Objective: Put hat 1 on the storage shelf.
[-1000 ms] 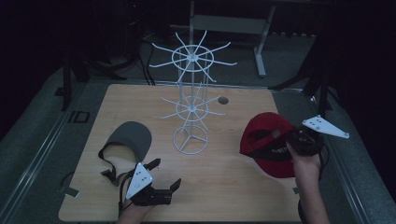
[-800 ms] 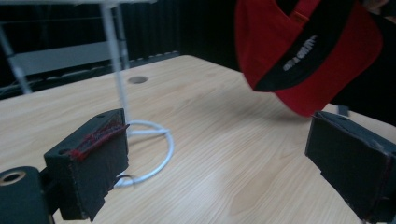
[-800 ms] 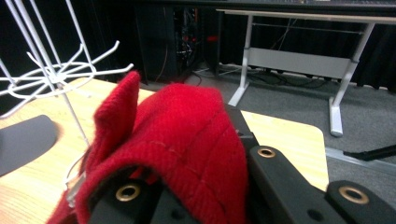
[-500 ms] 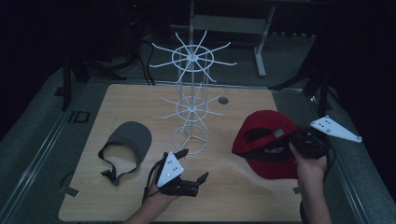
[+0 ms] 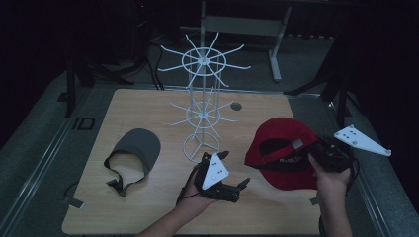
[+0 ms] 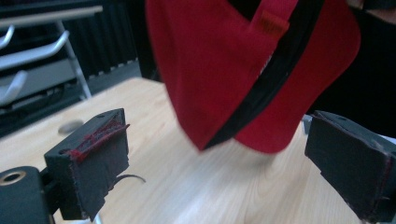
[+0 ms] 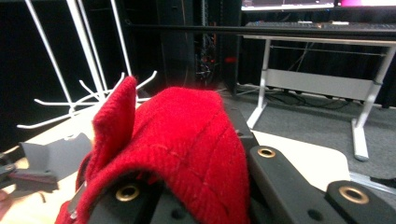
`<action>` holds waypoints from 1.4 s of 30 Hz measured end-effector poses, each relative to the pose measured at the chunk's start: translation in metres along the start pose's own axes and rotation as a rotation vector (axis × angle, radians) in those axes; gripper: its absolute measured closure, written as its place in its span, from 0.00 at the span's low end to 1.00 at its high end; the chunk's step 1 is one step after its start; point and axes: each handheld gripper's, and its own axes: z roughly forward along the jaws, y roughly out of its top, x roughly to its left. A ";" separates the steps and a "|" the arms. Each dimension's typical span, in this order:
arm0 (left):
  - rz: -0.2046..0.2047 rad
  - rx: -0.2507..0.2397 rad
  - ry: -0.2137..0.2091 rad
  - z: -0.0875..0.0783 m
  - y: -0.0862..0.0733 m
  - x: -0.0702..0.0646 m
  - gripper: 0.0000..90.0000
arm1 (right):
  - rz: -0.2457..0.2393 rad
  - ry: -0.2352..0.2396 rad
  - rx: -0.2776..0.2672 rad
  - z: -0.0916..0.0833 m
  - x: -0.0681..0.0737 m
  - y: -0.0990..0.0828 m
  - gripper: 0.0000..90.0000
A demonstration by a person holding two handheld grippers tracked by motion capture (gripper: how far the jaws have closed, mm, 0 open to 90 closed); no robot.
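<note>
red cap [image 7: 187, 154] pinched in tool [image 7: 196, 196], white rack [image 7: 88, 60]

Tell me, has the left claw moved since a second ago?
Yes. The left claw has slid right along the table's near edge, past the white rack's base, toward the red cap.

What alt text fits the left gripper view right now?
A red cap with a black band hangs above the pale wooden table, ahead of the open left claw, whose two black pads touch nothing. A white wire rack is blurred at the far left.
</note>
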 end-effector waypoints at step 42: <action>0.009 0.054 0.223 0.047 0.076 -0.001 0.94 | 0.003 0.106 -0.021 -0.015 0.021 -0.002 0.99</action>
